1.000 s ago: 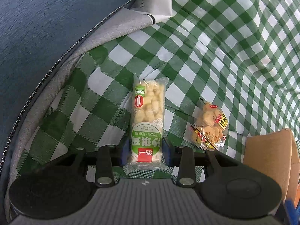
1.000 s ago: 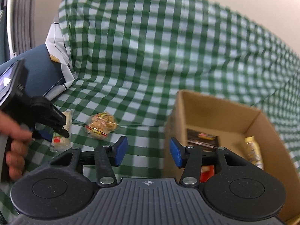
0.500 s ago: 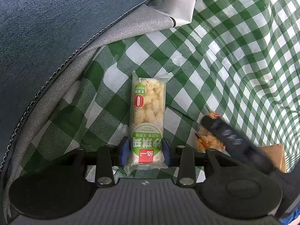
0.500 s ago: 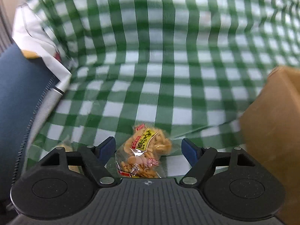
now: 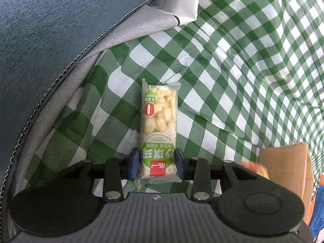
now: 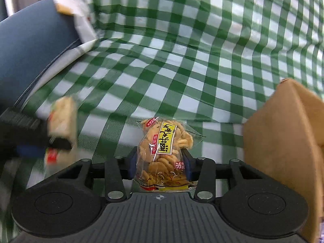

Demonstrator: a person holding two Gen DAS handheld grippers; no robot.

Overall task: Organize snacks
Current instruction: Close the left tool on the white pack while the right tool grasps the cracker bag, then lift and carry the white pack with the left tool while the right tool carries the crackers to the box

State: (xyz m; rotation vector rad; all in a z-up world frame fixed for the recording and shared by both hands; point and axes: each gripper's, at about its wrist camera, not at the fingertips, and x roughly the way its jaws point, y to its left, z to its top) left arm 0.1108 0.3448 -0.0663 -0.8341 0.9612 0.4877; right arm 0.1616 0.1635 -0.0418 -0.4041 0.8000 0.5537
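Observation:
A long puffed-rice bar (image 5: 160, 117) in a clear and green wrapper points away from me, lifted a little off the green checked cloth (image 5: 243, 60). My left gripper (image 5: 157, 166) is shut on its near end. In the right wrist view the same bar (image 6: 62, 119) shows blurred at the left. A clear bag of brown crackers (image 6: 166, 139) with a yellow label stands between the blue pads of my right gripper (image 6: 160, 162). Its jaws are closing and pinch the bag's lower half. The bag (image 5: 257, 168) shows as a blur in the left wrist view.
An open cardboard box (image 6: 287, 131) stands just right of the cracker bag; its corner (image 5: 287, 162) shows in the left wrist view. A blue cushion (image 5: 40, 30) with grey piping borders the cloth on the left. White paper (image 5: 182, 0) lies at the back.
My right gripper swung left from the box, came down over the cracker bag, opened wide and closed on it. The left gripper kept its hold on the bar and hardly moved.

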